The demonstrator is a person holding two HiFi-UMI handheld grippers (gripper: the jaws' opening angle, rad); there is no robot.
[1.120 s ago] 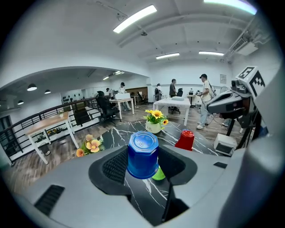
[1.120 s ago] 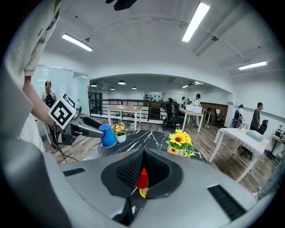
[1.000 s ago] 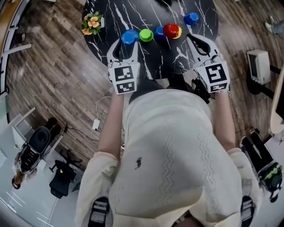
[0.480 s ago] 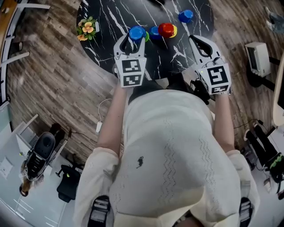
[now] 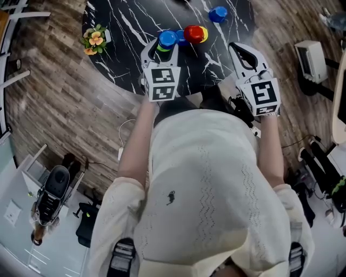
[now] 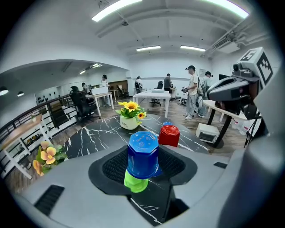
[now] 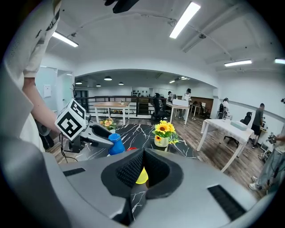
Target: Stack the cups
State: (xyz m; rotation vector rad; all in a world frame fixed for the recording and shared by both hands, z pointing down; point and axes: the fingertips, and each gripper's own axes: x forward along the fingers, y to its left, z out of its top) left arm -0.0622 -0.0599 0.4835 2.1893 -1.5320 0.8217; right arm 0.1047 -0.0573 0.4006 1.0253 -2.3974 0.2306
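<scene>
My left gripper (image 5: 161, 50) is shut on an upside-down blue cup (image 6: 143, 153), which sits over a green cup (image 6: 136, 181) on the black marble table (image 5: 124, 32). In the head view only a sliver of the green cup (image 5: 160, 49) shows beneath the blue cup (image 5: 167, 39). A red cup (image 5: 193, 33) stands just to the right, with a yellow cup (image 5: 204, 34) behind it and a second blue cup (image 5: 181, 37) beside it. A third blue cup (image 5: 218, 13) lies farther back. My right gripper (image 5: 241, 53) is shut on nothing near the table's front edge, and the yellow cup (image 7: 141, 176) shows beyond its jaws.
A pot of orange flowers (image 5: 94, 39) stands at the table's left edge and a sunflower pot (image 6: 130, 116) at its far side. A white box (image 5: 305, 59) sits on the wooden floor to the right. Desks and people fill the room behind.
My left gripper has carried the blue cup to the right, from beside the green cup to over it, and lowered it. My right gripper has shifted only slightly.
</scene>
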